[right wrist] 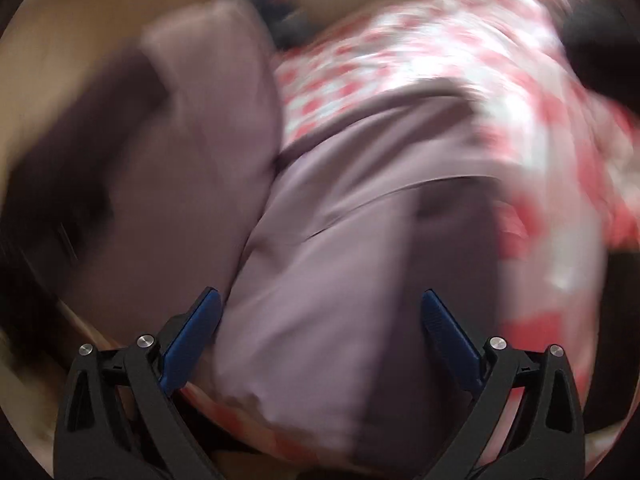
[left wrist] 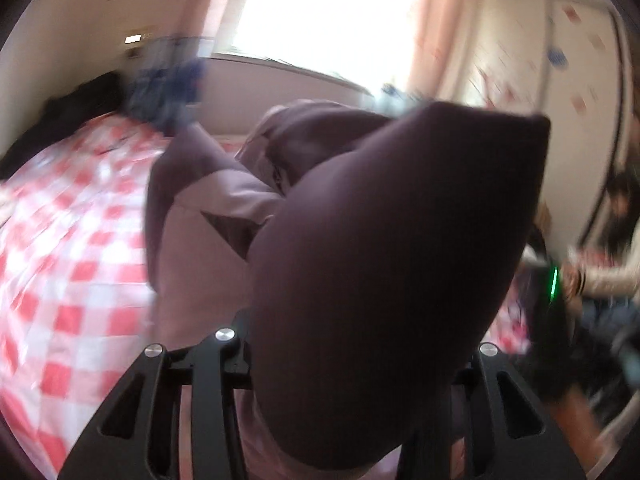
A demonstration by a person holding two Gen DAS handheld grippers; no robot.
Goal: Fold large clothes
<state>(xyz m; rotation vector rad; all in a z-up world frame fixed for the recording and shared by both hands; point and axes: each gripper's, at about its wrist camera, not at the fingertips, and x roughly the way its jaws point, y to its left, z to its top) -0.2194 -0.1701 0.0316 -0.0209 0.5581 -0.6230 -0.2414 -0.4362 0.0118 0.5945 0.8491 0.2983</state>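
Note:
A large mauve-pink garment is lifted above the bed, and a big fold of it drapes over my left gripper, hiding the fingertips. The jaws look closed on the cloth. In the right wrist view the same garment lies partly on the bed. My right gripper hovers over it with the blue pads wide apart and nothing between them. The view is motion-blurred.
The bed has a red-and-white checked cover, which also shows in the right wrist view. Blue clothes and a dark item lie at the bed's far end. A bright window with pink curtains is behind. A wardrobe stands at right.

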